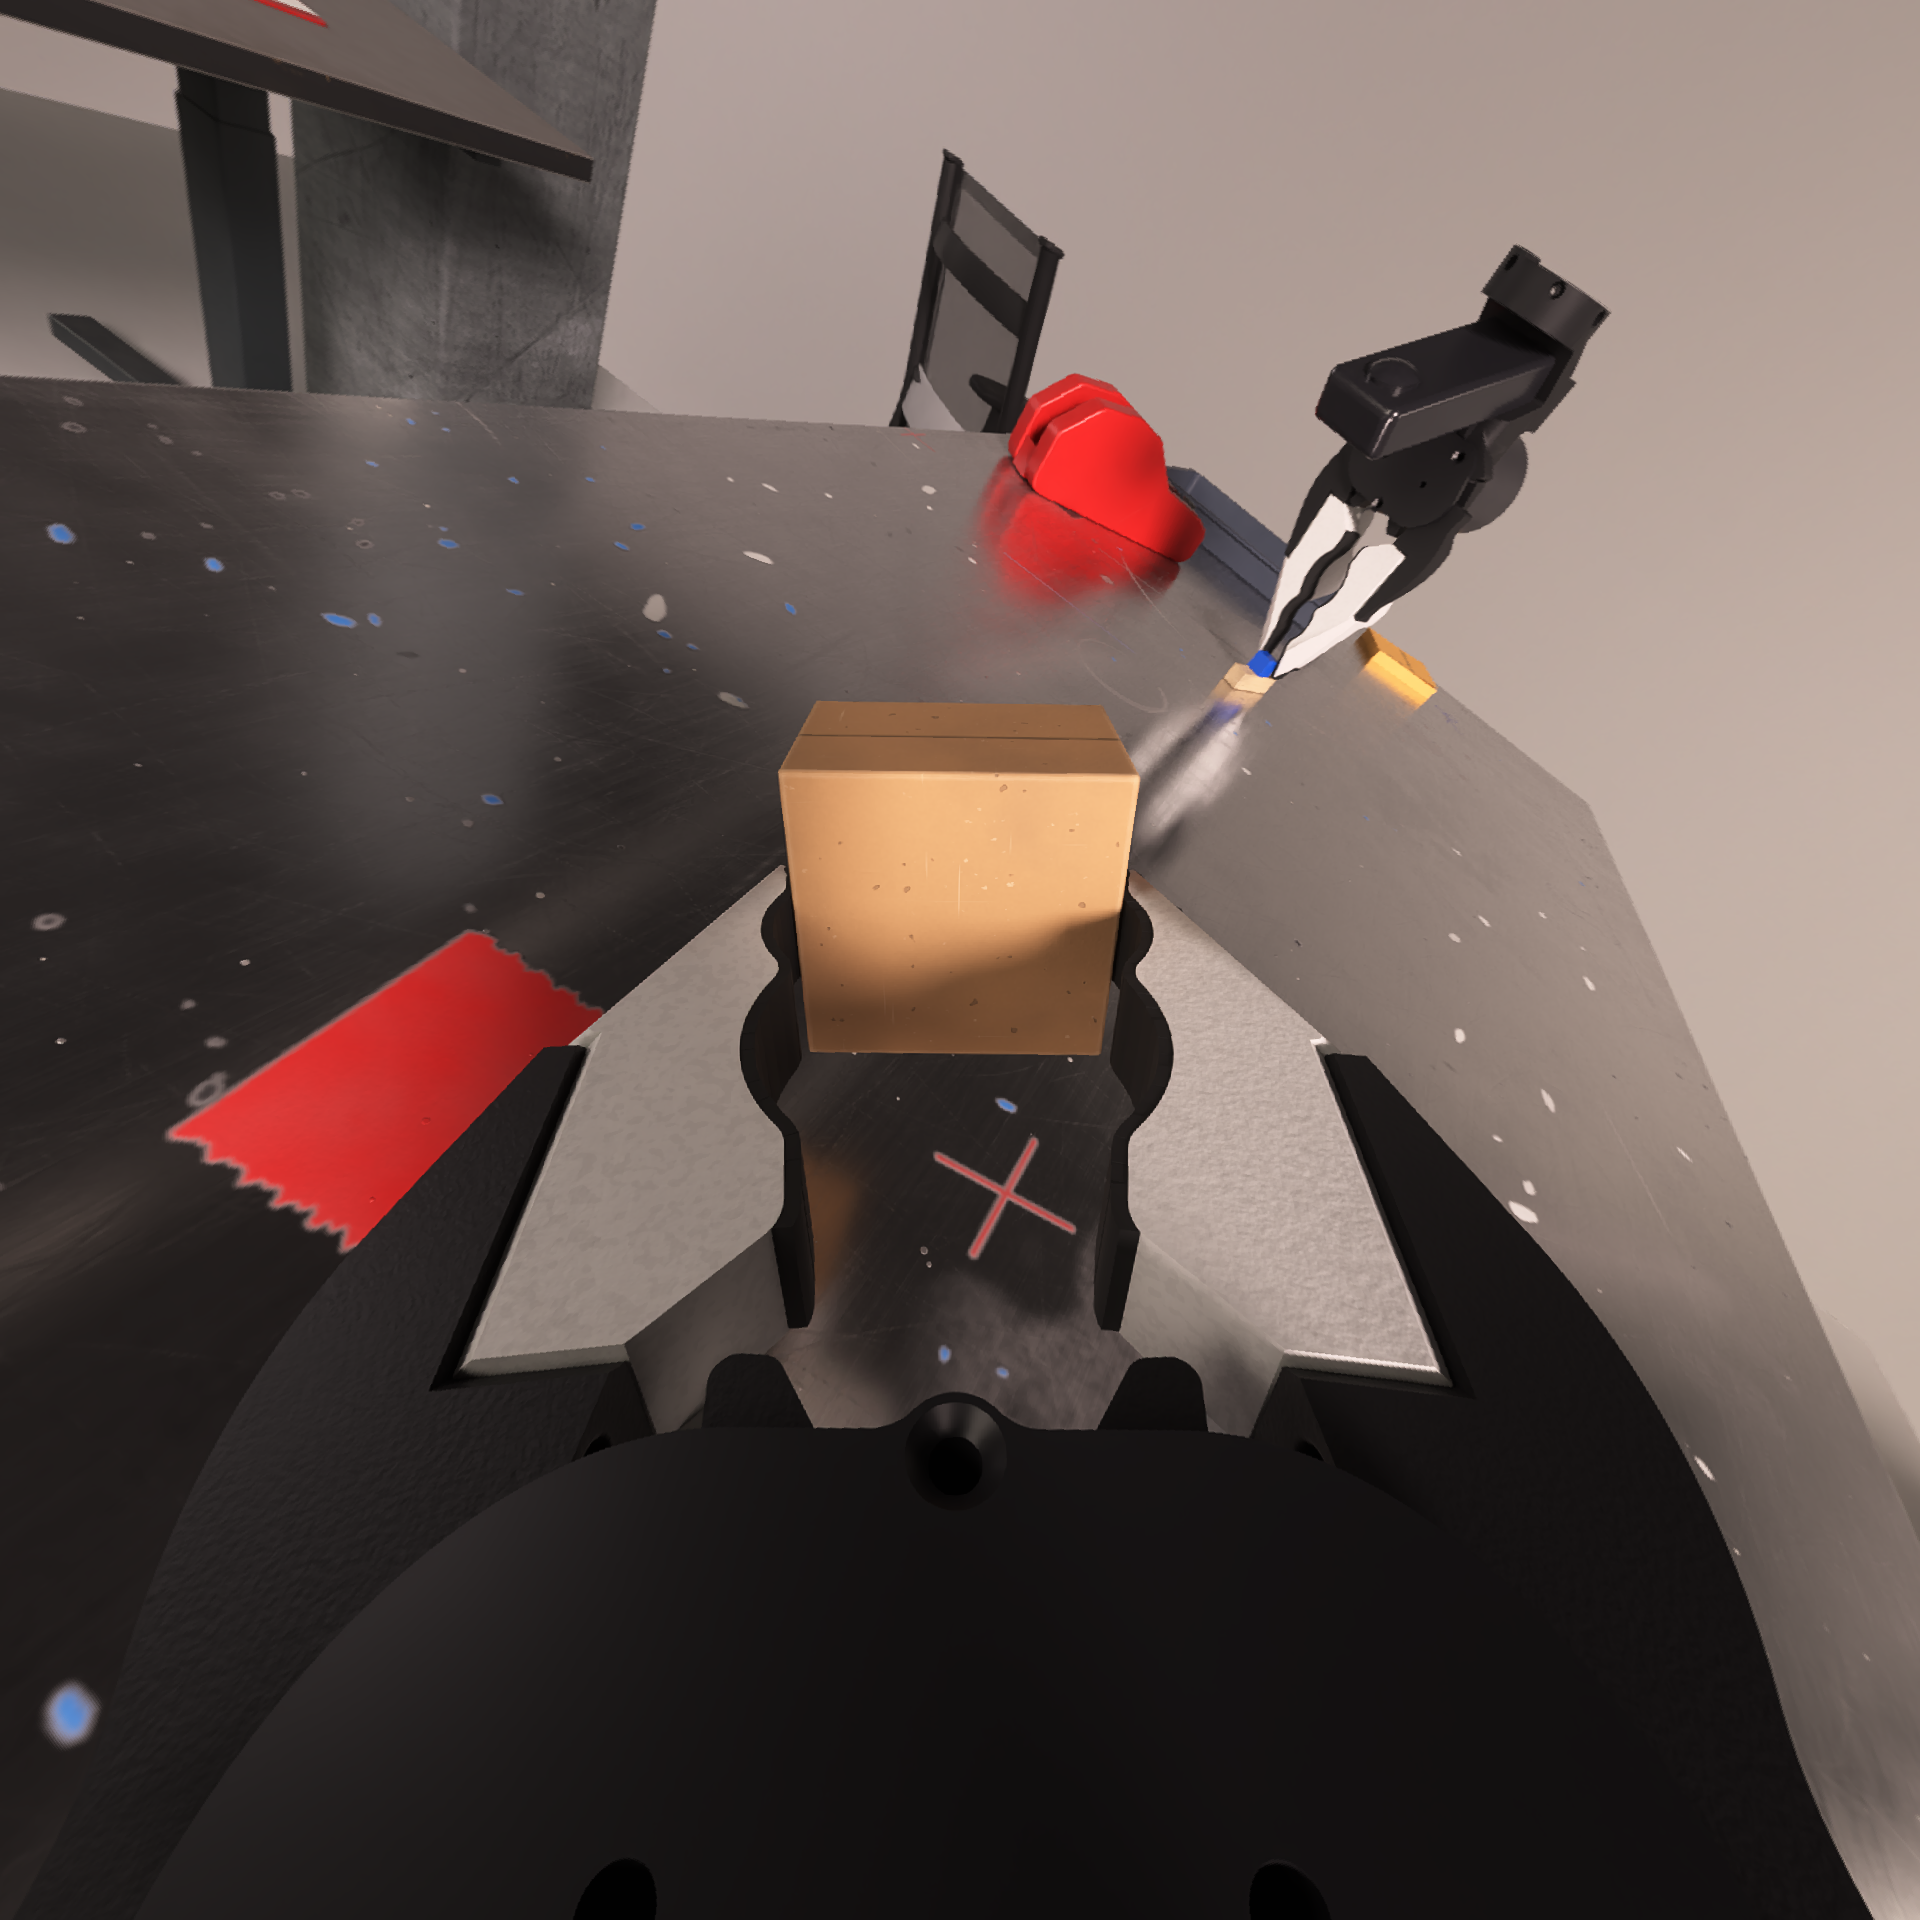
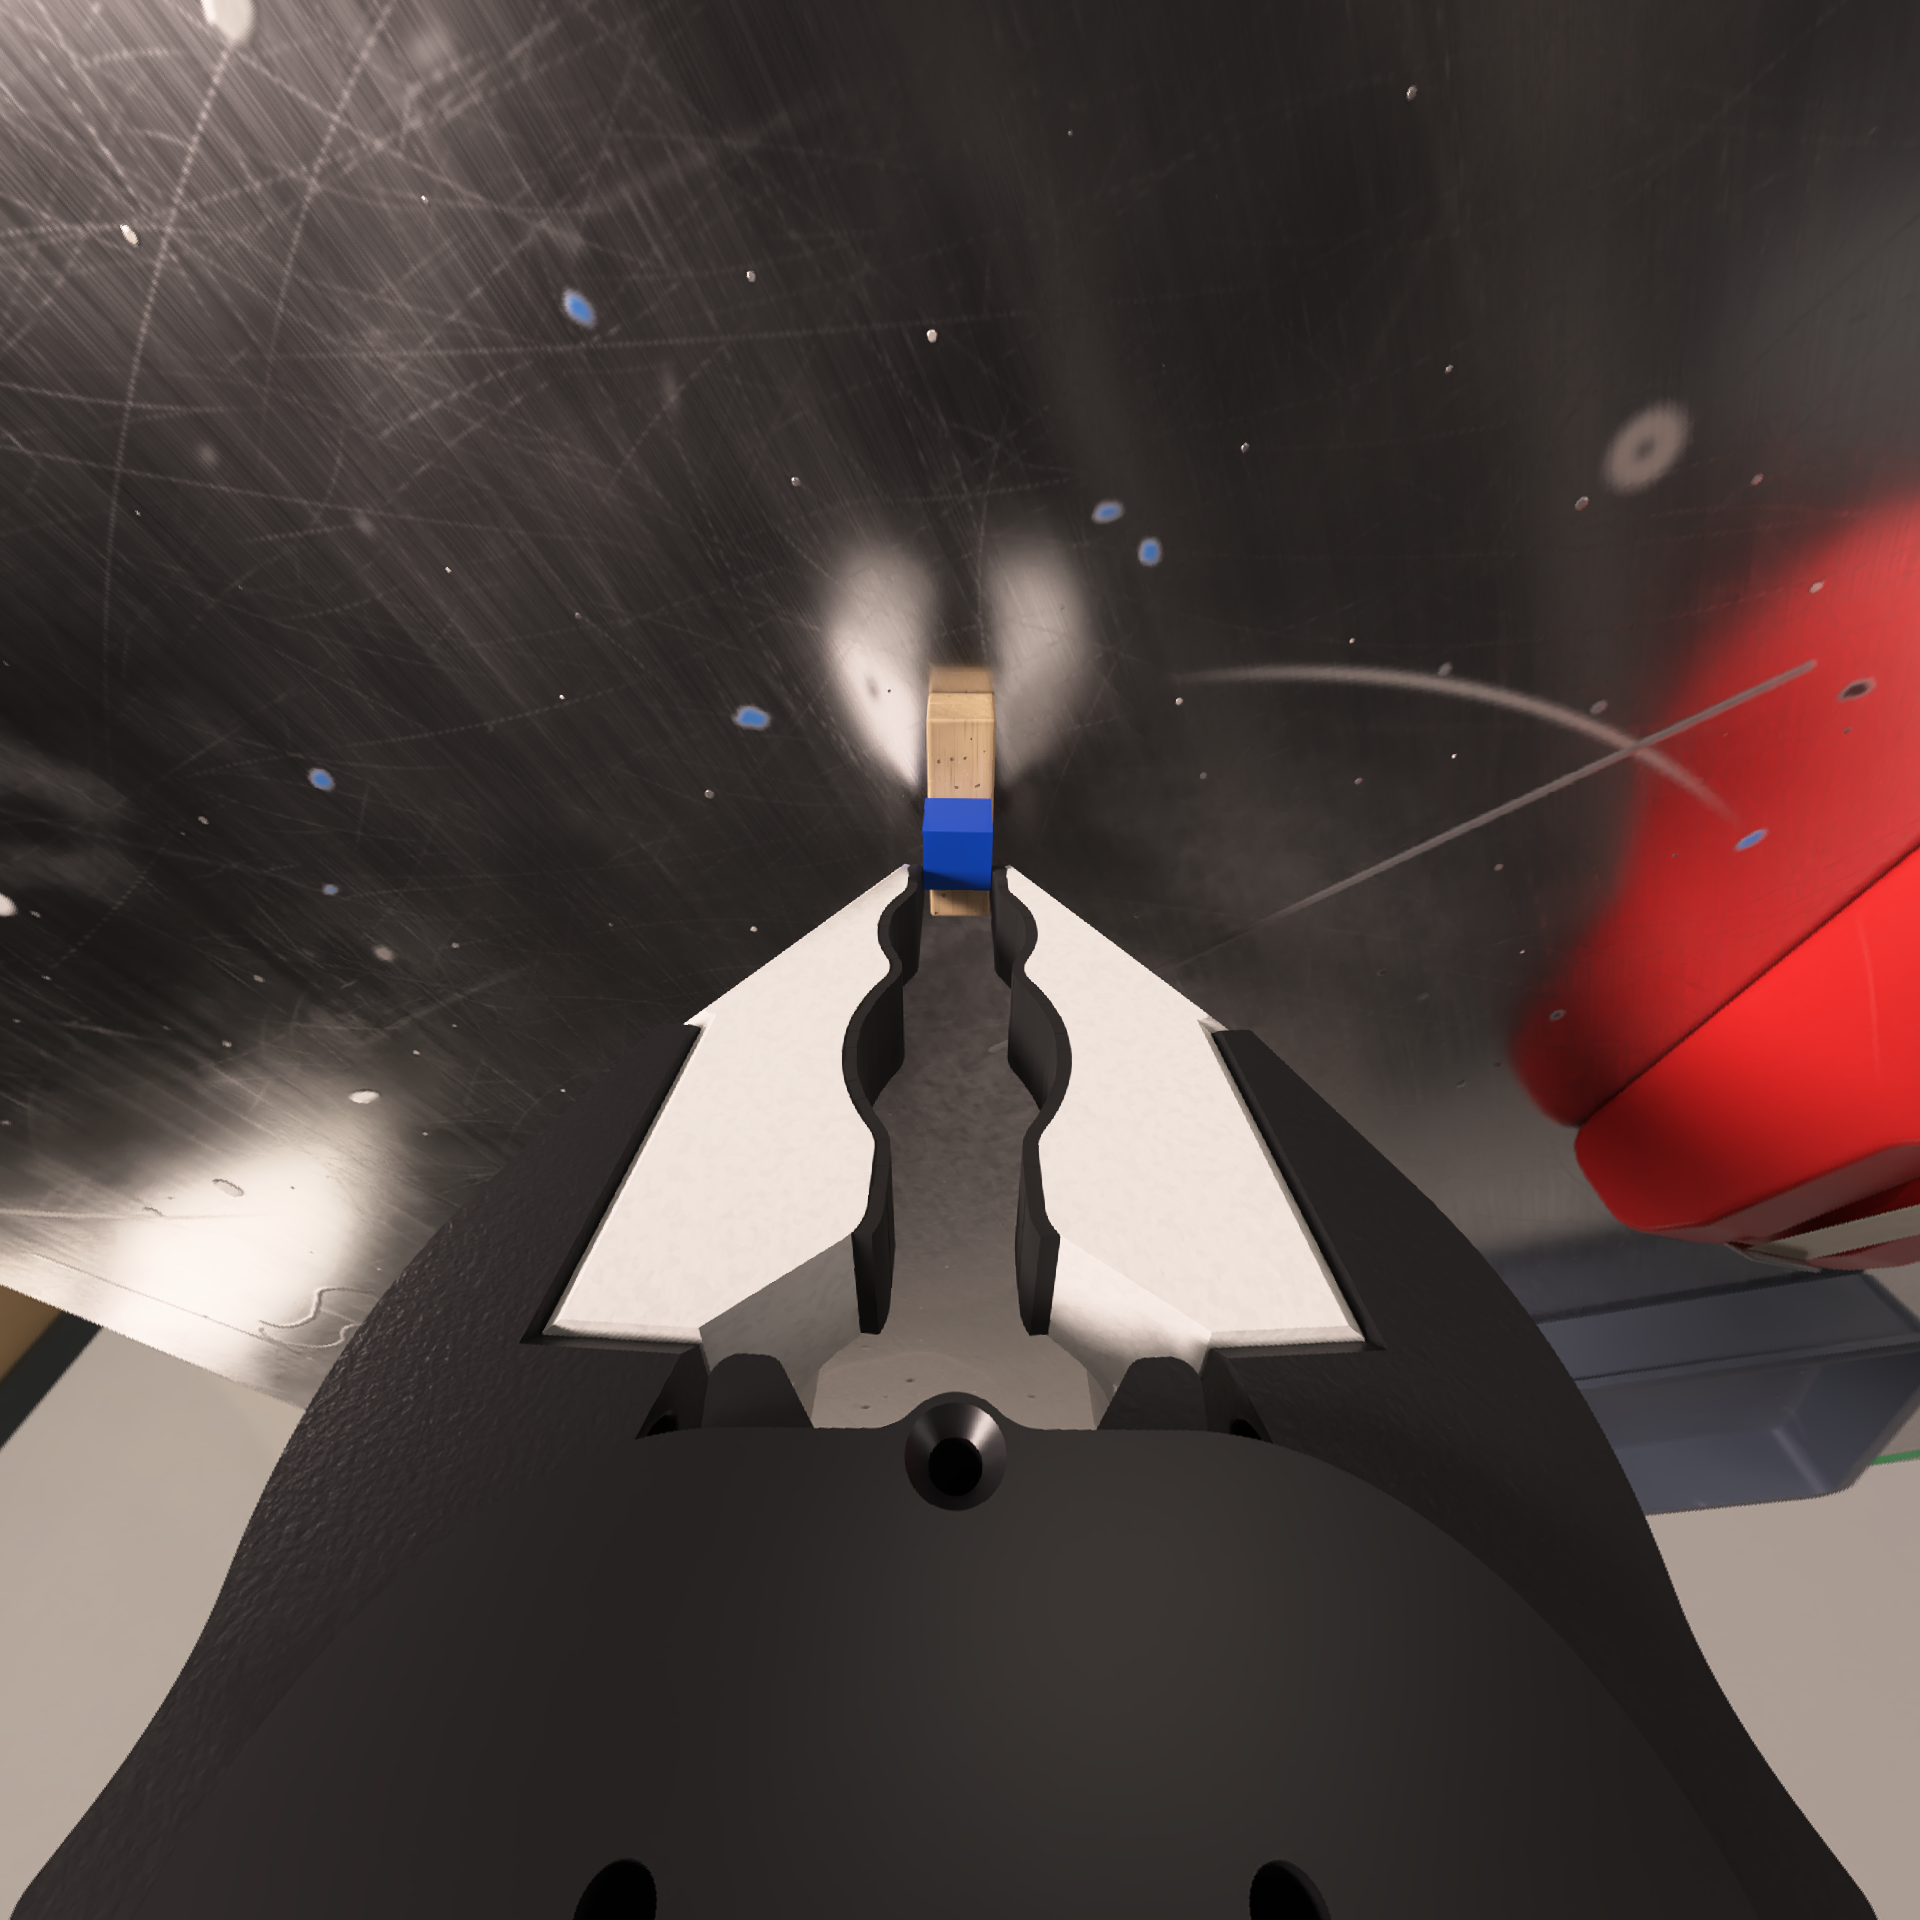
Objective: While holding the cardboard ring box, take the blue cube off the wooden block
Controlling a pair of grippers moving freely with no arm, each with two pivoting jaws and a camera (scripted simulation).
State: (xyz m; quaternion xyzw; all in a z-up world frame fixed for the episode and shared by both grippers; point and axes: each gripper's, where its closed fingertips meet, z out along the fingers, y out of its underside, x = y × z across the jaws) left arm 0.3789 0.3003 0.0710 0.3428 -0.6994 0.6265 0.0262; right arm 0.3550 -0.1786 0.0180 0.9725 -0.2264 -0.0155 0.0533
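Observation:
My left gripper is shut on the cardboard ring box, a tan cube held upright between both fingers just above the dark table. My right gripper points down at the table, its fingertips closed against the sides of the small blue cube. The cube sits on the pale wooden block, which lies on the table. From the left wrist view the right gripper stands far right, near the table's edge, with the blue cube at its tips on the wooden block.
A red object lies at the far edge and is close on the right in the right wrist view, beside a grey-blue tray. A small yellow-brown block, a red tape patch and a red cross mark are on the table. A chair stands behind.

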